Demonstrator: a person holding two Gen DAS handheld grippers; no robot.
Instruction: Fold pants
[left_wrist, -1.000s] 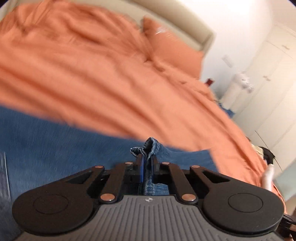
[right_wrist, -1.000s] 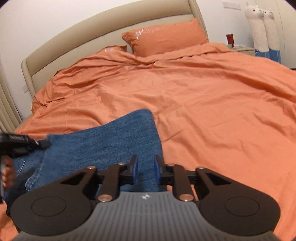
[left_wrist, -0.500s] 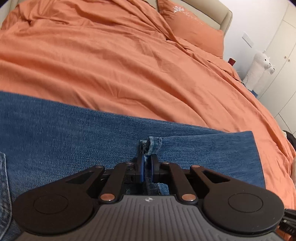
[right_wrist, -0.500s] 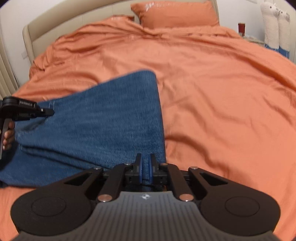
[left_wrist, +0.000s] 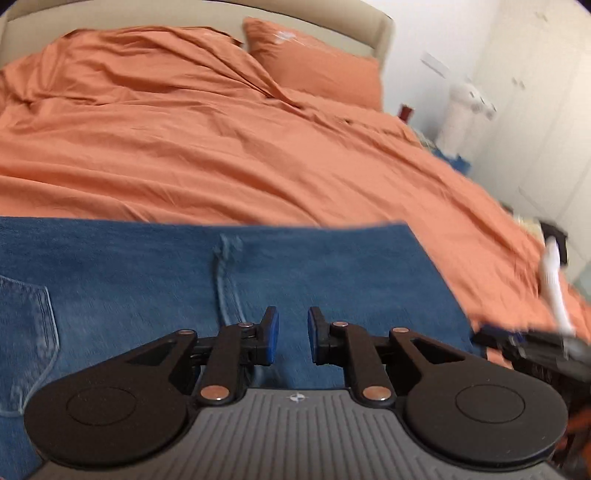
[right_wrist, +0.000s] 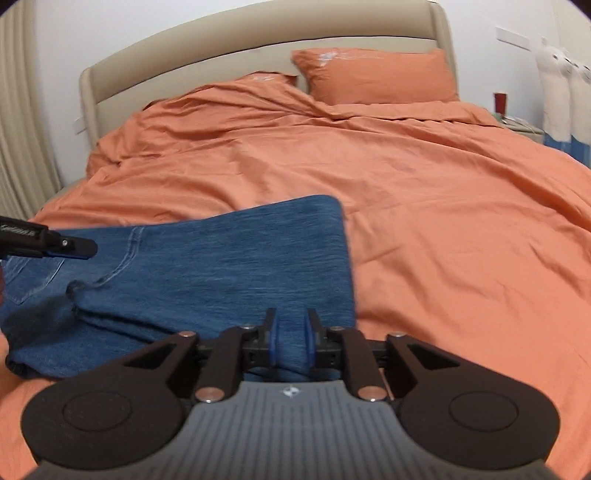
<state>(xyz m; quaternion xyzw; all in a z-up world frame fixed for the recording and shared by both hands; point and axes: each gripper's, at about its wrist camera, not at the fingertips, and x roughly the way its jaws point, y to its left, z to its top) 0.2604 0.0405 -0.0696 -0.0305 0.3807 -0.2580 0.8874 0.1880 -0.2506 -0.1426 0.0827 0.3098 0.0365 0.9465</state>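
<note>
Folded denim pants (right_wrist: 221, 273) lying in the lower left of the frame on the orange duvet (right_wrist: 424, 192), left gripper (left_wrist: 291, 334) released above them, right gripper (right_wrist: 290, 341) parted around the near edge; soft, fairly heavy cloth, best pinched at hems or seams

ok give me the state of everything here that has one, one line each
left gripper: open, holding nothing, above the jeans
right gripper: open, denim edge between its fingers, not clamped
jeans: folded over, lying on the duvet, back pocket showing
duvet: spread over the bed, wrinkled
pillow: propped against the headboard
</note>
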